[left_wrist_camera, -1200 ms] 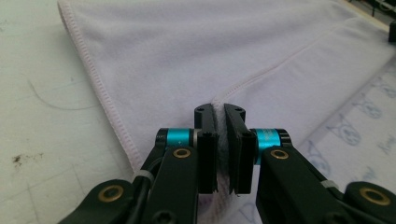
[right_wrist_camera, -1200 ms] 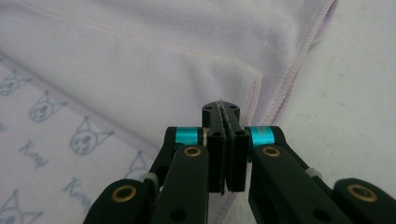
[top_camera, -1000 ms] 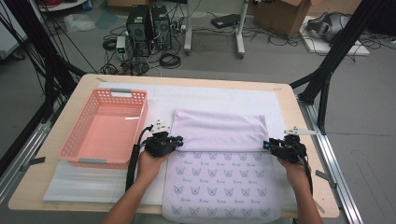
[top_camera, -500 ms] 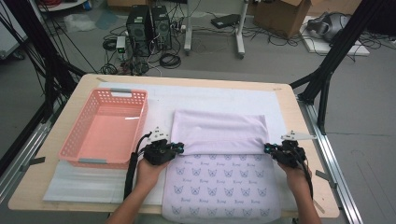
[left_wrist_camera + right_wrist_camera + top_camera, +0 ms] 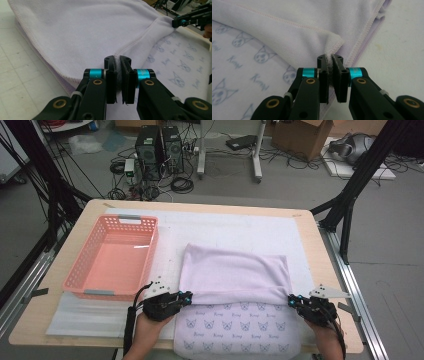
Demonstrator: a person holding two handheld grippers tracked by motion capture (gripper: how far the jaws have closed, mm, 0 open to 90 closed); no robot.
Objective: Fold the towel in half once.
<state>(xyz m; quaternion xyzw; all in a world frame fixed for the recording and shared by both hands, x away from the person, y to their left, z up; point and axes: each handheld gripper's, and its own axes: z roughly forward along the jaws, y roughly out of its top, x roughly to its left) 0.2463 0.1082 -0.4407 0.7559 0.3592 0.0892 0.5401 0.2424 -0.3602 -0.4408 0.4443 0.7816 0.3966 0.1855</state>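
Nearest the person, at the front edge of the desk (image 5: 220,207), both hands sit low and spread wide, each carrying a tool clamped on the lilac towel (image 5: 235,272). The left tool (image 5: 186,296) pinches one corner of the folded-over layer, its jaws nearly together with a thin wad of fabric squeezed between them, as the left gripper view (image 5: 117,75) makes plain. The right tool (image 5: 293,300) has just been closing and now bites the opposite corner the same way, cloth pressed between its pads (image 5: 329,75). Holding both corners at once keeps the folding edge taut and straight between the hands, which looks like the reason for the wide stance: the top layer can be drawn toward the person as one even sheet instead of sagging in the middle. Under that edge the printed face of the towel, with small blue cat heads and lettering, lies flat and hangs slightly over the desk's front. Beyond the hands the plain lilac layer spreads back across the white mat (image 5: 240,227). To the left, well apart from the towel, a pink plastic basket (image 5: 85,270) stands with nothing in it, probably where the folded towel is meant to go.
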